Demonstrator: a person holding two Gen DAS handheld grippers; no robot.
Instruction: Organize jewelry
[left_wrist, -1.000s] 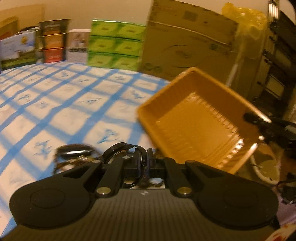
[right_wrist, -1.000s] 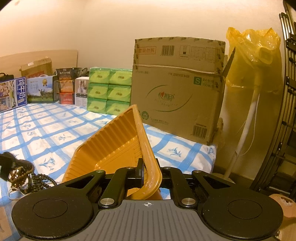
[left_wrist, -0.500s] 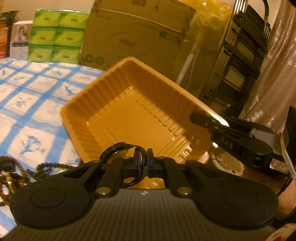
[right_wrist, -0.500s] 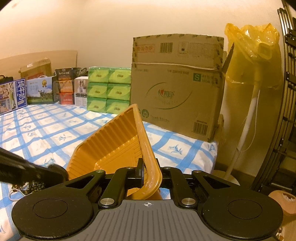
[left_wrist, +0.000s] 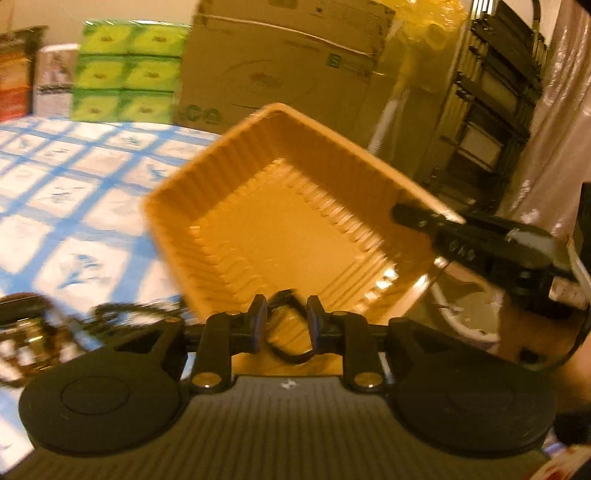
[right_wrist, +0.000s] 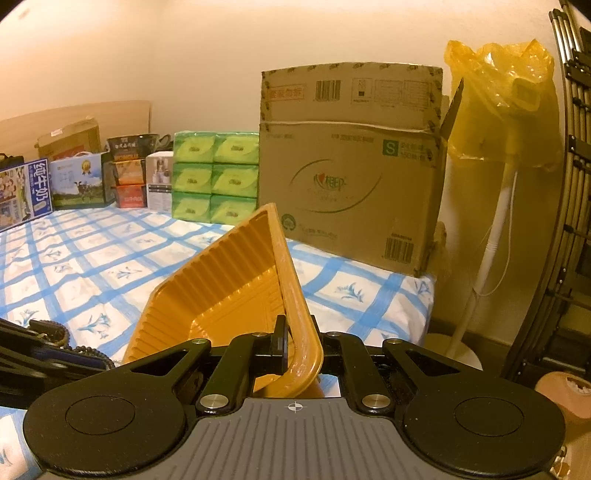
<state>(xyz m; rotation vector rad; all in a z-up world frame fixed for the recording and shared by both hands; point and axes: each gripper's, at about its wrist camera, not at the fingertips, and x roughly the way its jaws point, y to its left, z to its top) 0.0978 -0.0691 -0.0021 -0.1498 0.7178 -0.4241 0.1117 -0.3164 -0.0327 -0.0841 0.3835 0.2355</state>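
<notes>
Over tilted orange tray (left_wrist: 280, 236), left claw (left_wrist: 283, 325) was found parted, dark ring-like bracelet (left_wrist: 291, 350) loose between fingers. Right claw (right_wrist: 295, 341) was clamped on tray rim. Release judged best kept over tray centre, tray held steady. Beaded jewelry (left_wrist: 33, 332) remained on checked cloth (left_wrist: 74, 206).

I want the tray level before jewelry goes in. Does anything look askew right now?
Yes. The orange tray is tipped up, not flat on the checked cloth; the right gripper pinches its rim. The left gripper stands open over it, a dark ring between its fingers.
</notes>
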